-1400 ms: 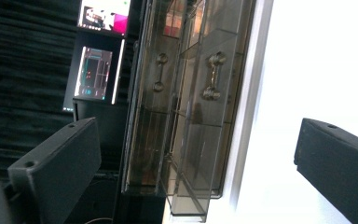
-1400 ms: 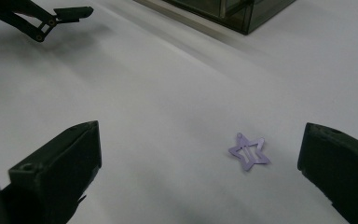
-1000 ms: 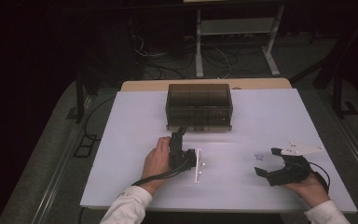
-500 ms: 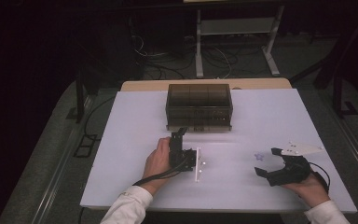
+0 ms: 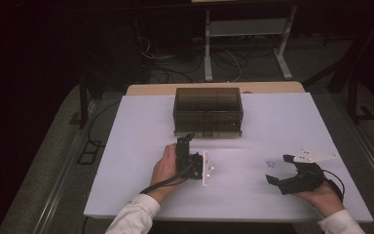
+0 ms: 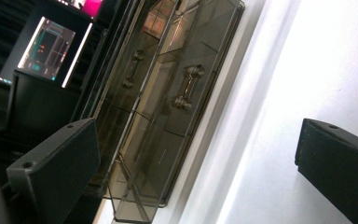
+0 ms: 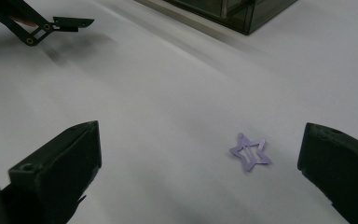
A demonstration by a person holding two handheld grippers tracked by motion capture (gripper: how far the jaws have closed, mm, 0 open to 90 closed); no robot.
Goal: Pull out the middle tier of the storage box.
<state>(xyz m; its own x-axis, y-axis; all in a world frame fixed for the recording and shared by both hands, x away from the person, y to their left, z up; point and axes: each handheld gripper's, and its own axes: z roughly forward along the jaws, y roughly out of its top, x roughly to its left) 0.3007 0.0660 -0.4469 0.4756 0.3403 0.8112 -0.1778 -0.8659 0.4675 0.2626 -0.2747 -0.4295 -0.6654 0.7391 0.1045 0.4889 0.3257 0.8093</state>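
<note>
1. A person's right gripper [image 5: 278, 169] rests low on the white desk [image 5: 126, 146], its fingers [image 7: 56, 163] spread wide with nothing between them.
2. Just ahead of those fingers, a little toward the right-hand one in the right gripper view, a purple star-shaped hair clip [image 7: 249, 152] lies flat on the desk, untouched; it is the right gripper's to take, the nearer by far.
3. The left gripper [image 5: 187, 144], well apart from the clip, points away from the person at the smoky clear drawer box [image 5: 208, 111], its fingers [image 6: 60, 158] likewise apart and empty.
4. The box's two drawers, each with a bar handle [image 6: 189, 86], appear closed; the left gripper stands short of them.
</note>
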